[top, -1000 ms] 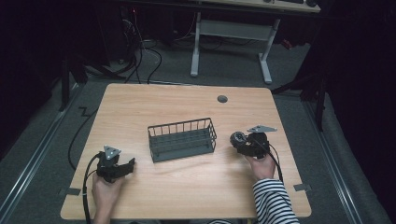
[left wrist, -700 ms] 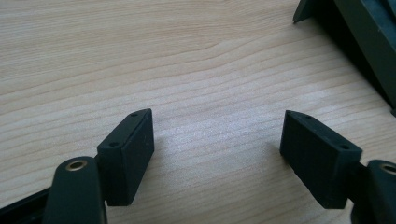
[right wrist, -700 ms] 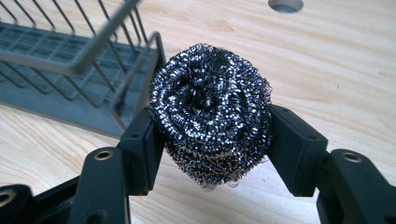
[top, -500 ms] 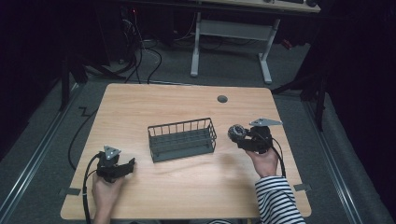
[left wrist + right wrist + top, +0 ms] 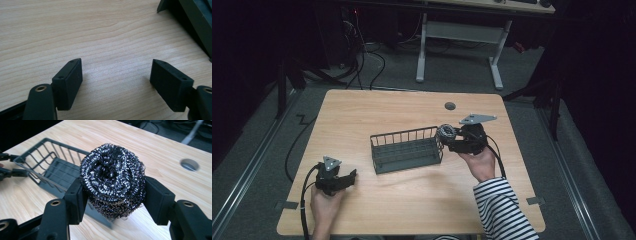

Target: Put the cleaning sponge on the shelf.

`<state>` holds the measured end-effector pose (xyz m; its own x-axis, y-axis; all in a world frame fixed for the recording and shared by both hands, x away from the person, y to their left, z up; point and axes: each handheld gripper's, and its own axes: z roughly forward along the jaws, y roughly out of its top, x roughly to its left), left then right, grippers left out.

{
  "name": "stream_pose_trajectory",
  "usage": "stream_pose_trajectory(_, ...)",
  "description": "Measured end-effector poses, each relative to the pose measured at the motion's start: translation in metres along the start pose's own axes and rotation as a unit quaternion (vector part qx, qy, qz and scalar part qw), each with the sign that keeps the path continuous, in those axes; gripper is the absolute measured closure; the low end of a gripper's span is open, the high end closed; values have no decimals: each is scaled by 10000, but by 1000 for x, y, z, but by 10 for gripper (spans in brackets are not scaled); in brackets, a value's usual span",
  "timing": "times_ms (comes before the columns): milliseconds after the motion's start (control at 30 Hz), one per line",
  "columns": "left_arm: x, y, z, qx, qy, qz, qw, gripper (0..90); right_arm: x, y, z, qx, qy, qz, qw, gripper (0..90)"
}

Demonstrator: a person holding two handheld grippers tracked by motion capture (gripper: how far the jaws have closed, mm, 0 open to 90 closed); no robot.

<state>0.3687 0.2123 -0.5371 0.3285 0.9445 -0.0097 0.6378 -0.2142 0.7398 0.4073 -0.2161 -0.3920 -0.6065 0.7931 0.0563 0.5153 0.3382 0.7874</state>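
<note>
My right gripper (image 5: 447,136) is shut on a round steel wool scourer (image 5: 113,178), squeezed between its two black jaws. It hangs just above the right end of a dark wire basket (image 5: 407,149) at the table's middle. The scourer (image 5: 445,132) shows as a small silvery ball at the basket's rim. The basket (image 5: 51,163) lies below and to the left in the right gripper view. My left gripper (image 5: 348,178) rests low on the table at the front left, open, with only bare wood between its jaws (image 5: 116,82).
The wooden table (image 5: 362,110) has a round cable hole (image 5: 450,106) at the back right. A corner of the basket (image 5: 192,22) shows at the top right of the left gripper view. A desk frame stands on the floor beyond the table.
My right gripper has carried the scourer leftward, from the table's right side to the basket's right end. The left gripper has stayed put.
</note>
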Motion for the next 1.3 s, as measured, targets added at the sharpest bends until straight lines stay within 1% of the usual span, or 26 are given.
stream_pose_trajectory(33,0,0,0,0,0,0,10000,265,0,0,0,0,0,0,10000,409)
stream_pose_trajectory(133,0,0,0,-2,0,-2,10000,265,9,8,10,63,103,-94,9999,409)
stream_pose_trajectory(267,0,0,0,-1,-1,-3,10000,265,20,15,33,228,237,-185,9993,409)
stream_pose_trajectory(300,0,0,0,-1,-1,-3,10000,265,20,15,33,228,237,-185,9993,409)
stream_pose_trajectory(333,0,0,0,-1,-1,-2,10000,265,21,16,39,284,272,-193,9990,409)
stream_pose_trajectory(367,0,0,0,0,-1,-2,10000,265,24,16,51,417,300,-194,9985,408)
stream_pose_trajectory(433,0,0,0,-1,-1,-2,10000,265,26,16,61,551,308,-209,9978,408)
stream_pose_trajectory(467,0,0,0,-1,-1,-2,10000,265,26,16,61,551,308,-209,9978,408)
stream_pose_trajectory(500,0,0,0,-1,-1,-3,10000,265,28,16,71,689,314,-238,9968,407)
stream_pose_trajectory(633,0,0,0,-3,2,-4,10000,265,31,14,88,902,321,-221,9952,405)
stream_pose_trajectory(700,0,0,0,-3,2,-1,10000,265,32,14,93,979,177,-233,9948,403)
stream_pose_trajectory(733,0,0,0,-3,2,-1,10000,265,32,14,93,979,177,-233,9948,403)
stream_pose_trajectory(767,0,0,0,-1,0,-3,10000,265,32,14,98,1063,173,-210,9940,401)
stream_pose_trajectory(800,0,0,0,-1,0,-3,10000,265,32,14,98,1063,173,-210,9940,401)
stream_pose_trajectory(867,0,0,0,1,2,-2,10000,265,33,14,101,1138,117,-267,9931,399)
stream_pose_trajectory(900,0,0,0,-1,1,-3,10000,265,33,13,104,1198,151,-270,9923,396)
stream_pose_trajectory(967,0,0,0,1,2,-3,10000,265,33,13,106,1210,159,-294,9921,389)
stream_pose_trajectory(1033,0,0,0,1,2,-4,10000,265,35,13,107,1274,133,-274,9914,377)
stream_pose_trajectory(1067,0,0,0,1,2,-2,10000,265,35,13,108,1250,142,-343,9915,365)
stream_pose_trajectory(1200,0,0,0,0,4,-3,10000,265,35,13,107,1231,200,-330,9916,317)
stream_pose_trajectory(1300,0,0,0,3,8,-3,10000,265,35,14,105,1195,195,-351,9920,285)
